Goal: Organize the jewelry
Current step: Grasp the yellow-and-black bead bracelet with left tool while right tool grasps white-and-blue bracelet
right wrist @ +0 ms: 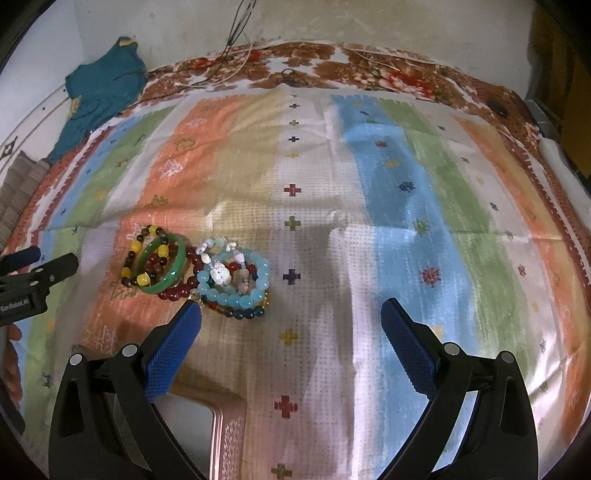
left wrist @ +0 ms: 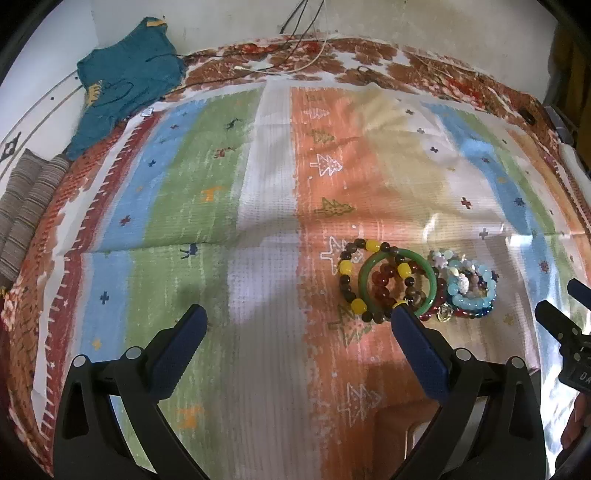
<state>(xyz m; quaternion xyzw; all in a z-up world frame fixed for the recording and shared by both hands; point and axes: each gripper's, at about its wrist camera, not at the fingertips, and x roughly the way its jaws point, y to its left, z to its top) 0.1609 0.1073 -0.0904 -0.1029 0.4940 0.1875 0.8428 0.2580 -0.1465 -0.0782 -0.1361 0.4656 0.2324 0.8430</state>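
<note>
Nearest the right wrist camera, a pinkish-copper tray or box with a patterned rim (right wrist: 227, 424) lies flat on the cloth just below the left finger of the right gripper (right wrist: 290, 315); it is probably where the jewelry is meant to go, though its inside is mostly hidden. That gripper's jaws stand wide apart with nothing between them, and its left blue pad tip sits just beside the near edge of the jewelry pile, which suggests an approach for a first pick. The left gripper (left wrist: 297, 314) is likewise spread wide and empty, its right fingertip just at the near rim of the smooth green jade-like bangle (left wrist: 397, 282).

The jewelry is heaped together, pieces overlapping: the bangle lies over a bracelet of dark brown and yellow beads (left wrist: 349, 280) and a strand of dark red round beads (left wrist: 382, 282), with a pale blue beaded bracelet carrying white charms (right wrist: 236, 278) touching on the right. Tangled like this, each piece will likely need lifting singly.

All rests on a striped plastic-coated tablecloth in orange, green, blue and white (right wrist: 388, 206). Farther off, a crumpled teal cloth (left wrist: 122, 88) and thin cables (left wrist: 303, 33) lie near the wall.
</note>
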